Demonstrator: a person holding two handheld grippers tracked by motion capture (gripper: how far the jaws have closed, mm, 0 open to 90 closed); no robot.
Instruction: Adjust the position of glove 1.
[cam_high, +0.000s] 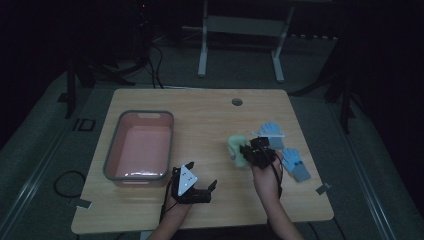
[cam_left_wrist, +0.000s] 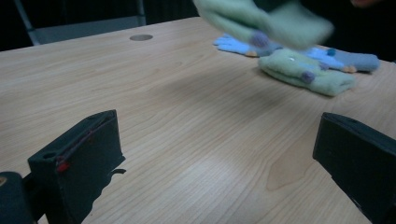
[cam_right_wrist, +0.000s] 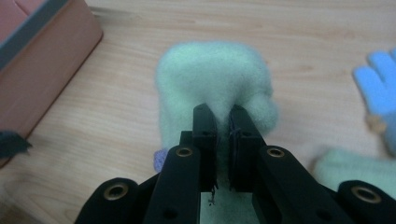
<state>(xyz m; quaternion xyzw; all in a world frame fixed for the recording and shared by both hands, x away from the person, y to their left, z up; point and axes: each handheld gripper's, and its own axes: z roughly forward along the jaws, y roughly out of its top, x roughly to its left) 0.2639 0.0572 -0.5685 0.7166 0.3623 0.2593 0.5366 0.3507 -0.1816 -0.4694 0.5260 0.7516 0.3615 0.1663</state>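
My right gripper (cam_high: 252, 150) (cam_right_wrist: 223, 116) is shut on a pale green fuzzy glove (cam_high: 237, 147) (cam_right_wrist: 210, 70) and holds it above the table, right of centre. In the left gripper view this glove (cam_left_wrist: 261, 21) hangs blurred at the top. A second green glove (cam_left_wrist: 303, 72) (cam_right_wrist: 359, 172) lies on the wood below it. Two blue gloves (cam_high: 272, 131) (cam_high: 296, 164) lie to the right of the right gripper. My left gripper (cam_high: 196, 181) (cam_left_wrist: 219, 140) rests near the front edge with its jaws wide apart and bare wood between them.
A pink bin with a grey rim (cam_high: 139, 114) (cam_right_wrist: 46, 56) stands on the left half of the wooden table (cam_high: 200, 110). A round cable hole (cam_high: 237, 102) sits near the far edge. Beyond the table the room is dark, with a metal frame on the floor.
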